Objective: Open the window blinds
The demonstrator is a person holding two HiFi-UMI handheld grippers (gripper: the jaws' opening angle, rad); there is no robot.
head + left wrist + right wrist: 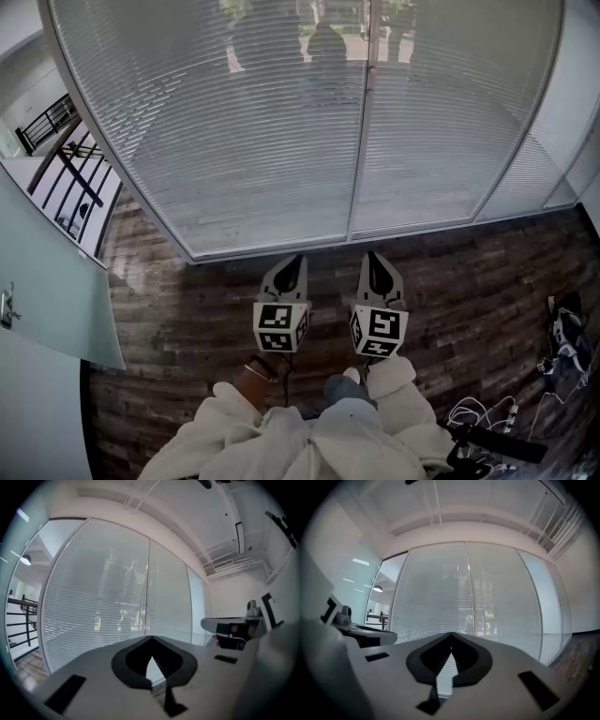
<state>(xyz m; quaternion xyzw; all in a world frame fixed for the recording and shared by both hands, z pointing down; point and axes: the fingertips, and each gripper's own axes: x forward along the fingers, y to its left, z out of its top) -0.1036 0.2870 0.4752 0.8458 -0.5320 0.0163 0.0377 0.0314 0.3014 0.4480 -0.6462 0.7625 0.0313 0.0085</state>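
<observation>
Window blinds (253,131): hung lowered across the glass ahead. Left gripper (297,260), right gripper (372,257): were side by side above wood floor (469,281), jaws closed together, empty, apart from the blinds.

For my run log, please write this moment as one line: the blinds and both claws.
blinds: lowered over glass, untouched | left claw: shut, empty, apart from blinds | right claw: shut, empty, apart from blinds
</observation>
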